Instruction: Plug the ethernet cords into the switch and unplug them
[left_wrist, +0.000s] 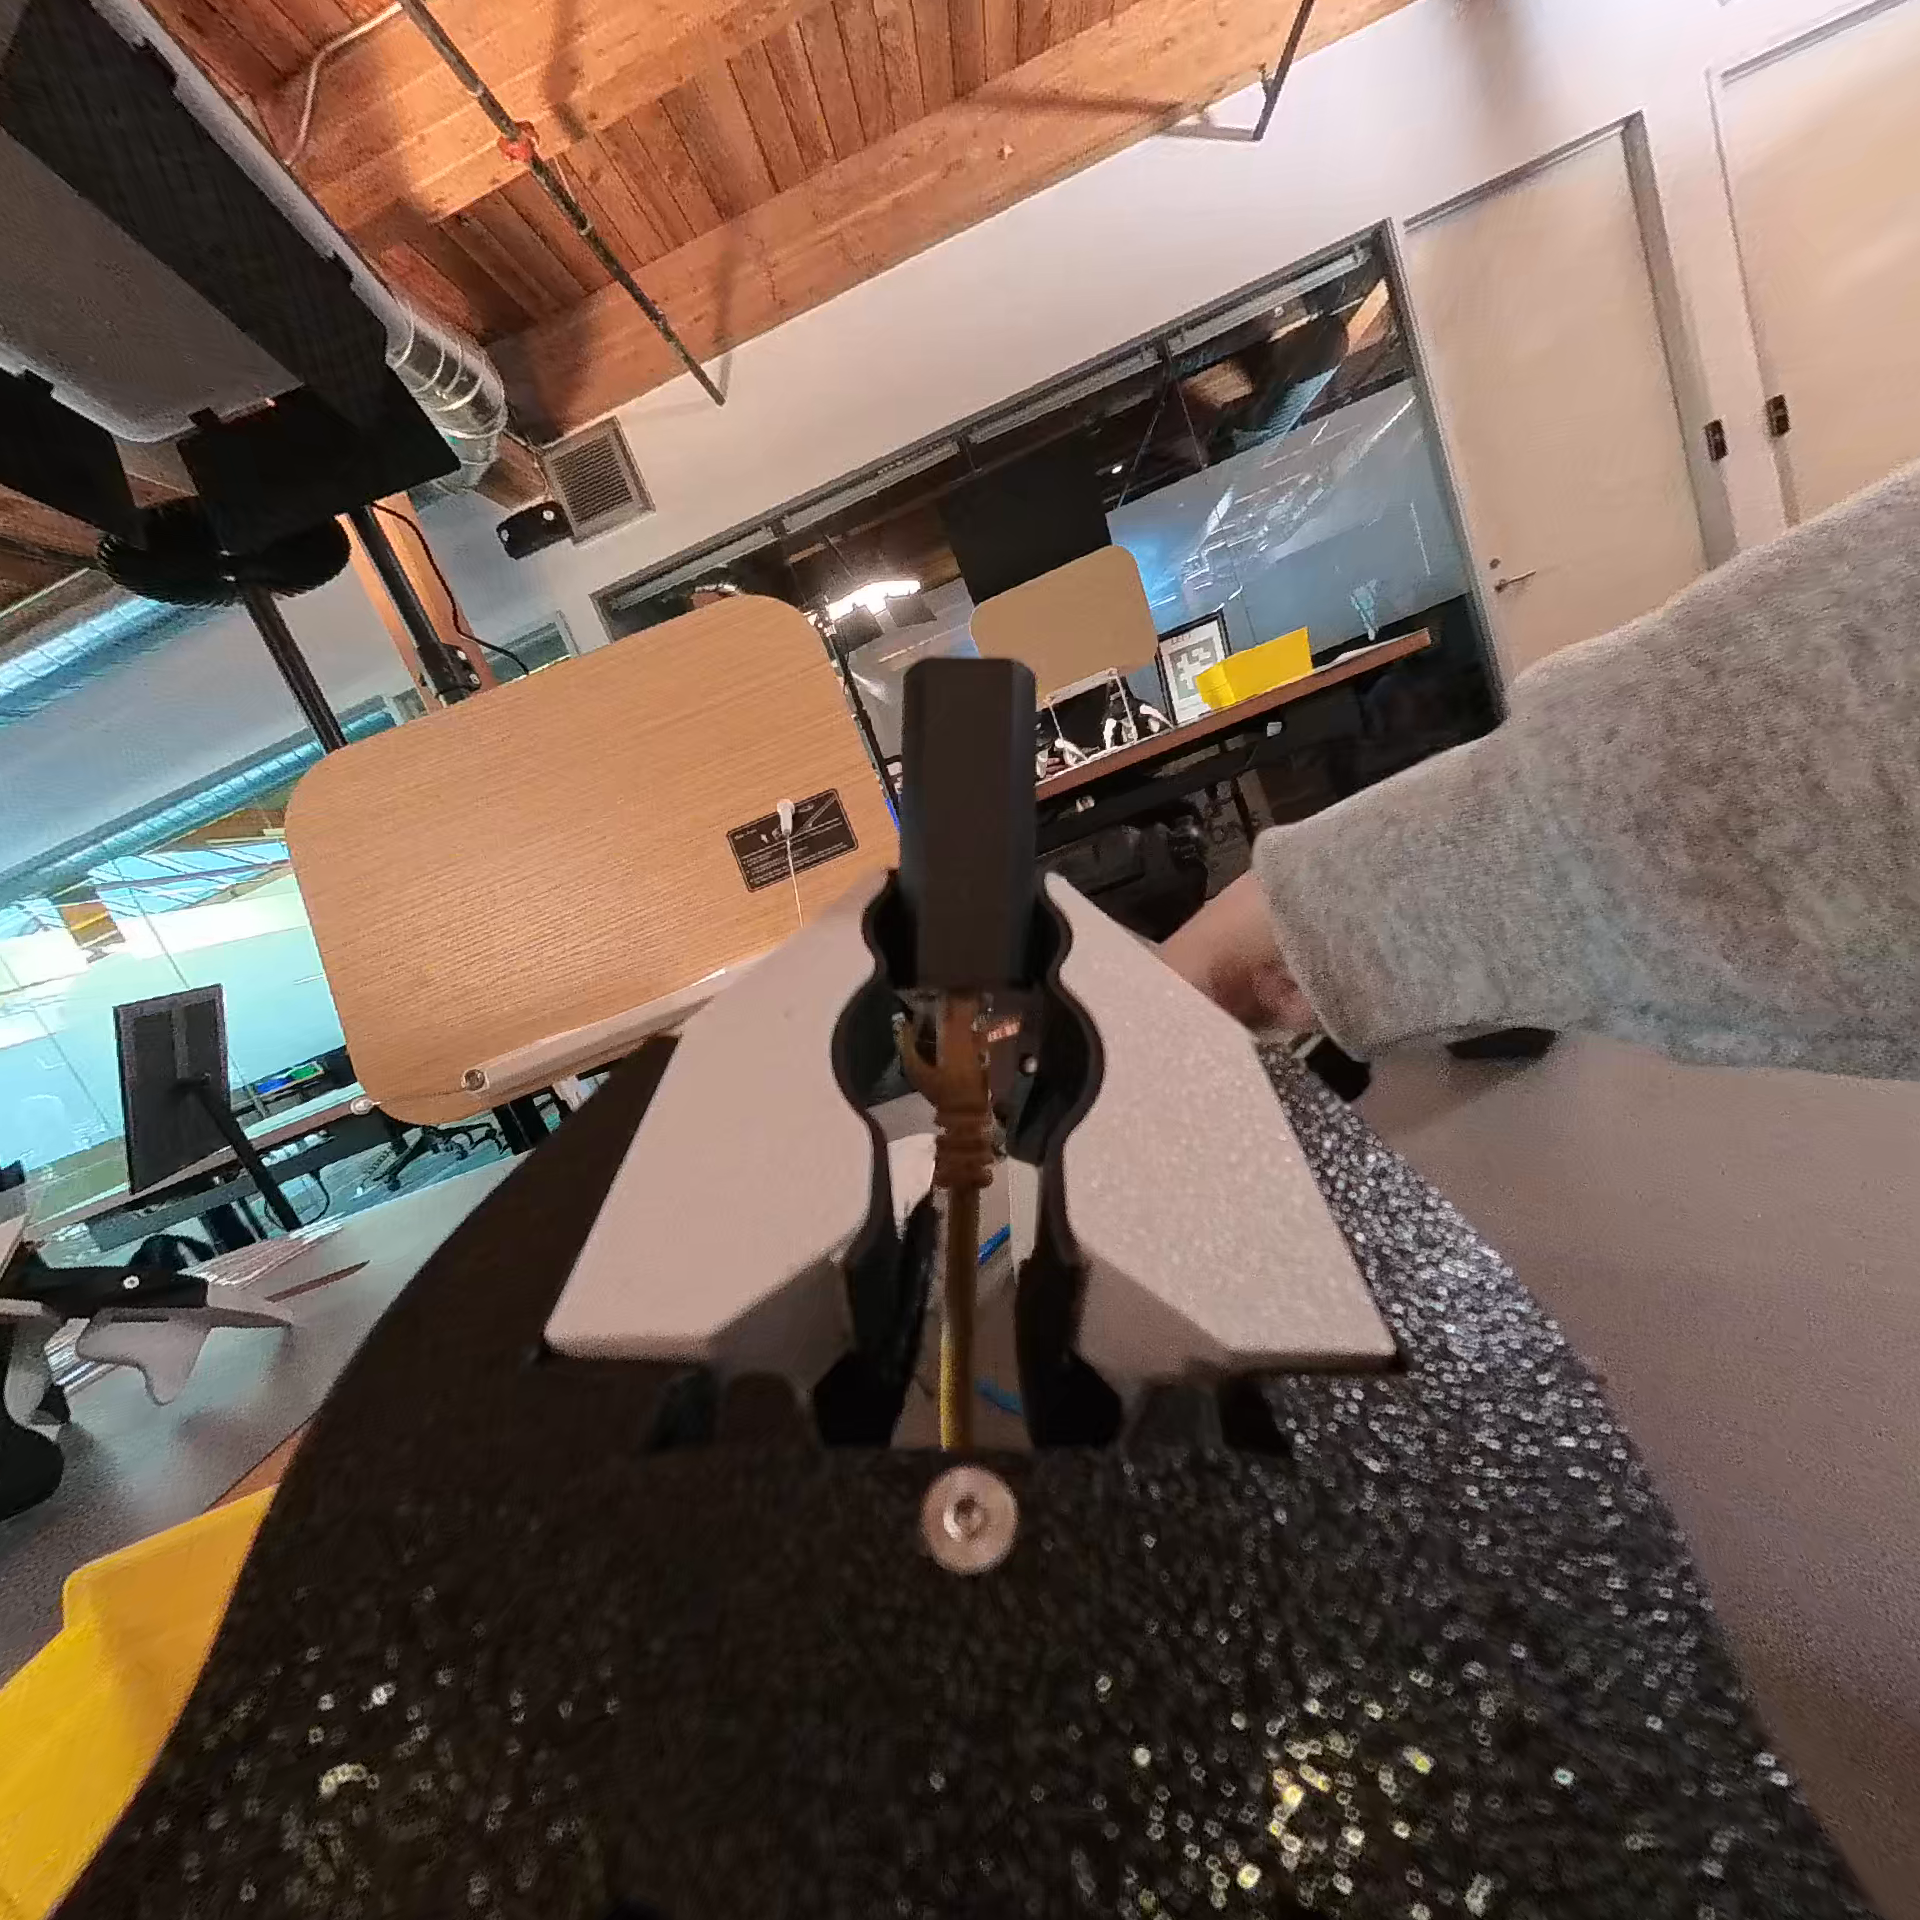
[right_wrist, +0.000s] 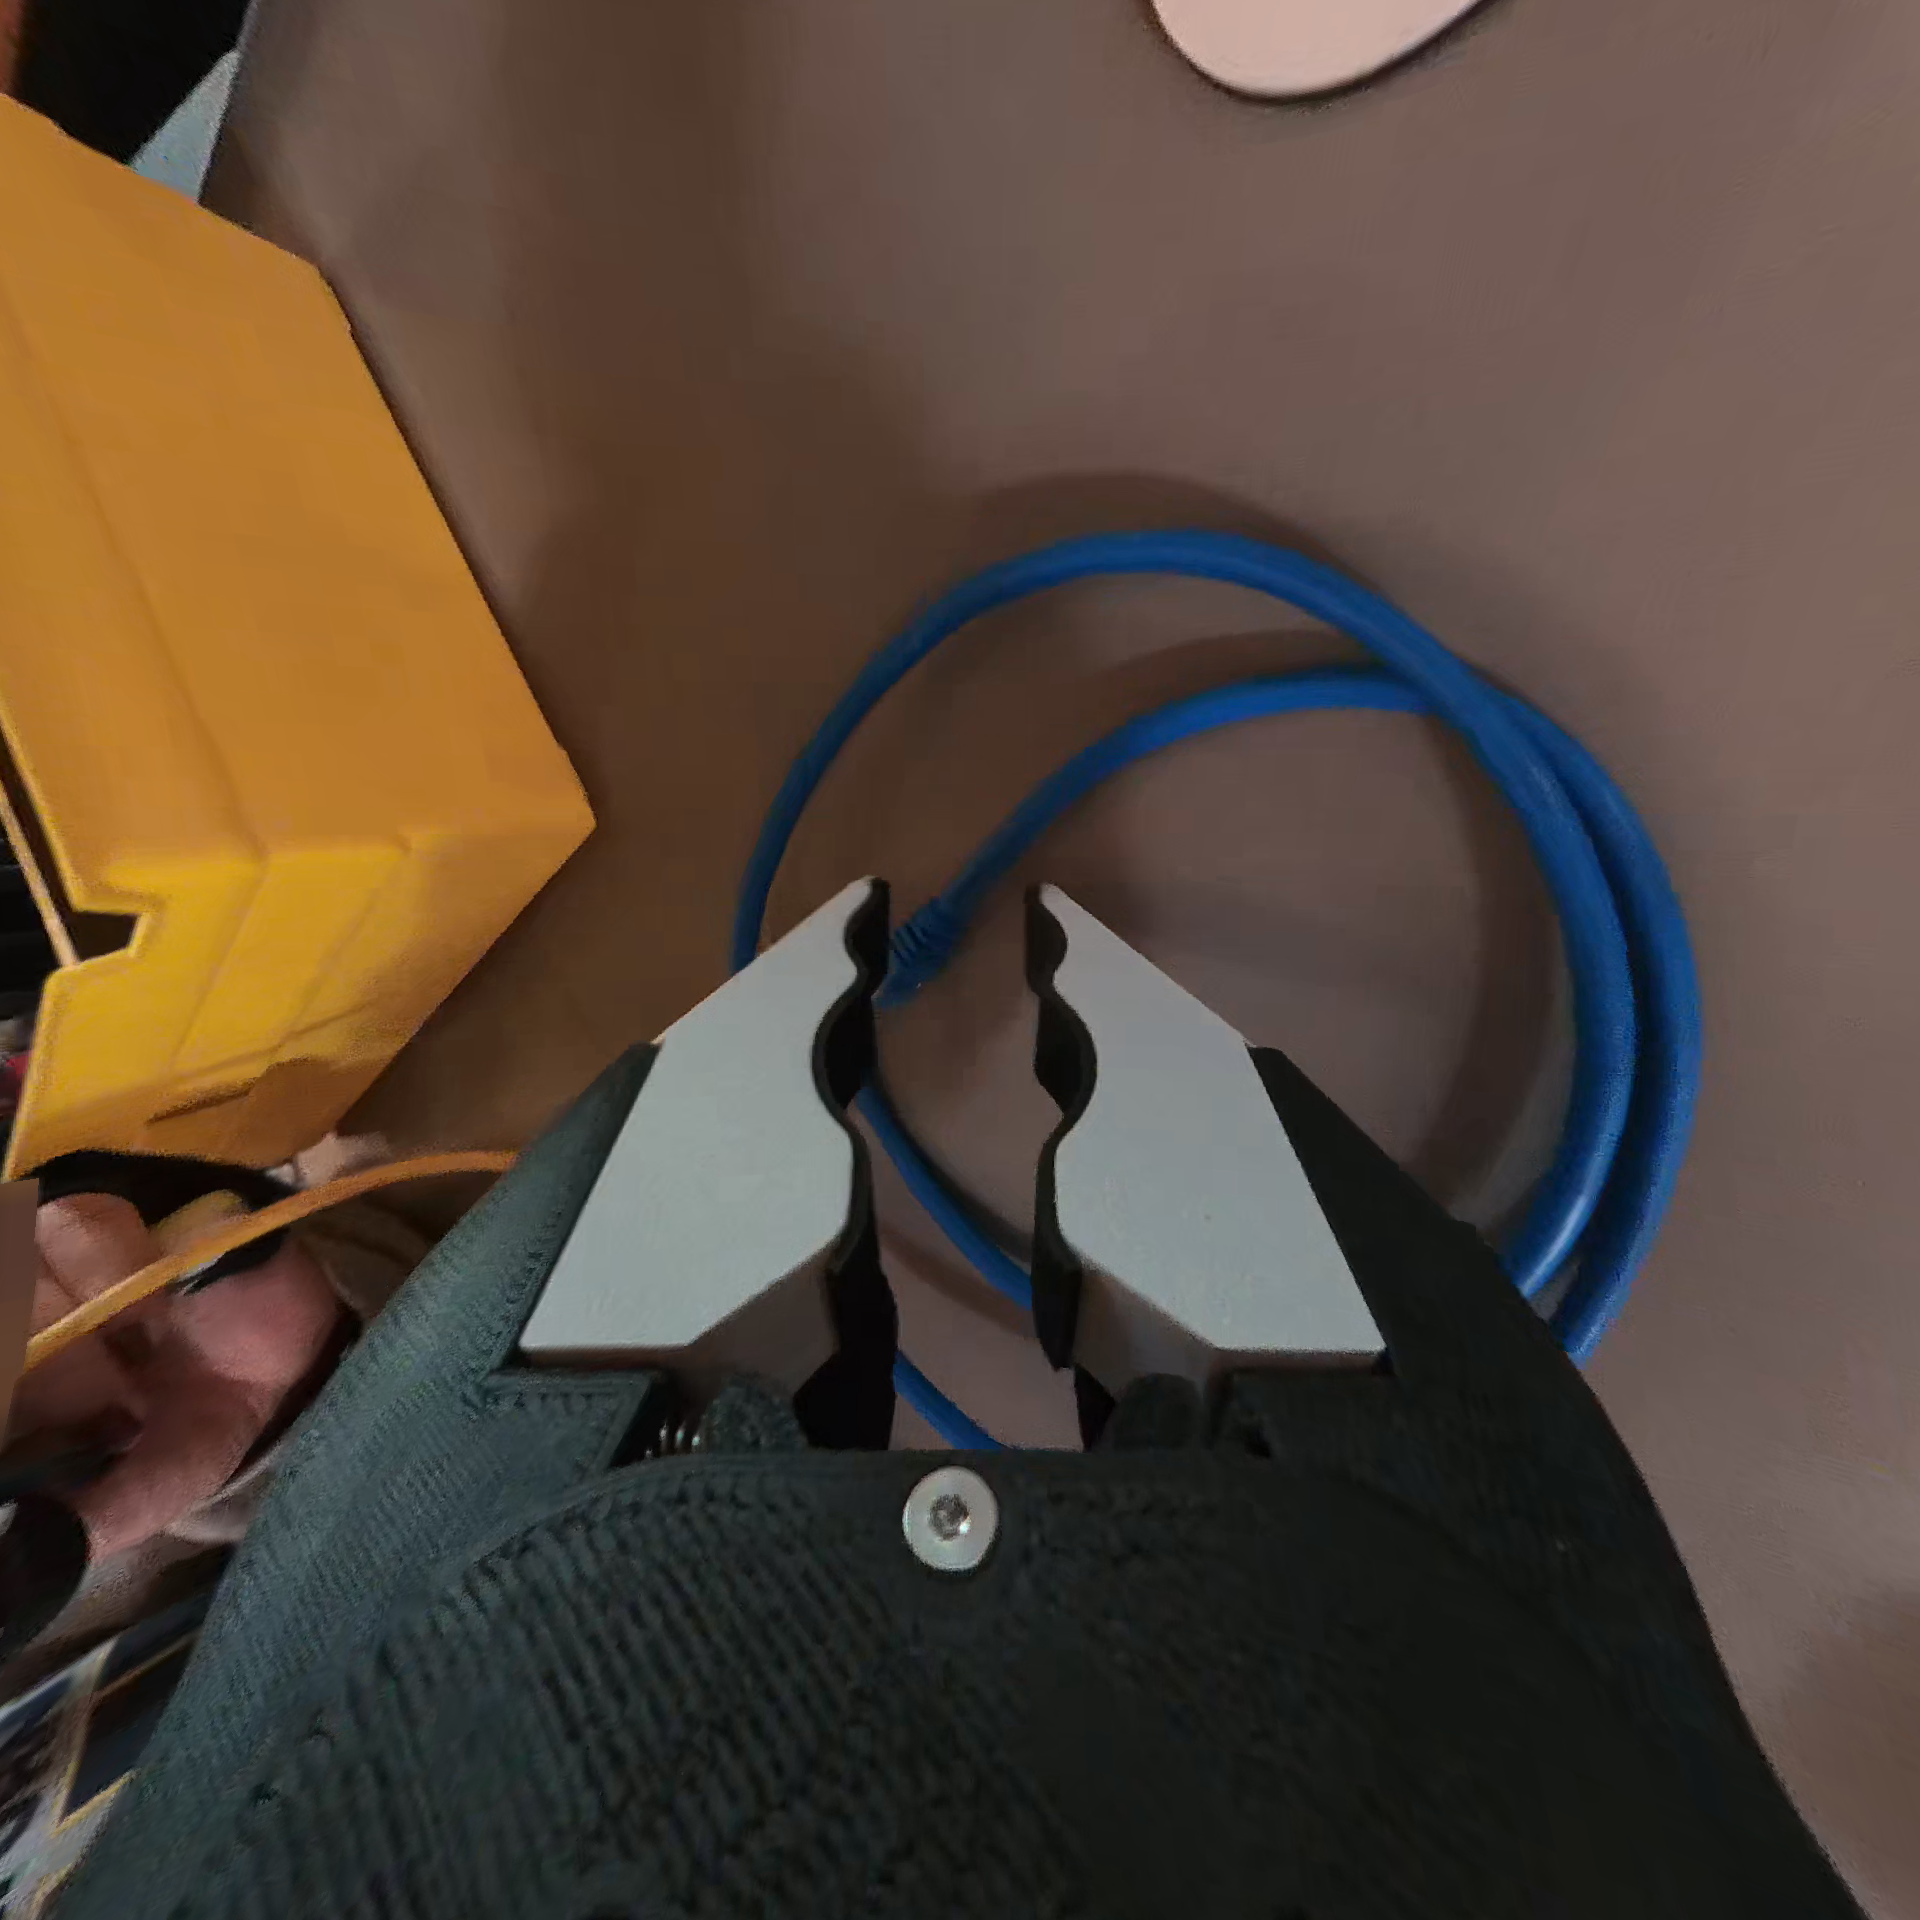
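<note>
In the left wrist view my left gripper is shut on a small black switch, held upright in the air and sticking out past the fingertips. A yellow-brown ethernet cord is plugged into the switch's underside and hangs down between the fingers. In the right wrist view my right gripper is open just above a coiled blue ethernet cord lying on the brown table. The cord's blue plug lies between the fingertips, close to the left finger.
A yellow bin stands left of the blue cord; its corner also shows in the left wrist view. A hand and a stretch of yellow cord are at lower left. A grey-sleeved arm reaches across on the right. Across from one pair of fingers to the other is roughly 25 centimeters.
</note>
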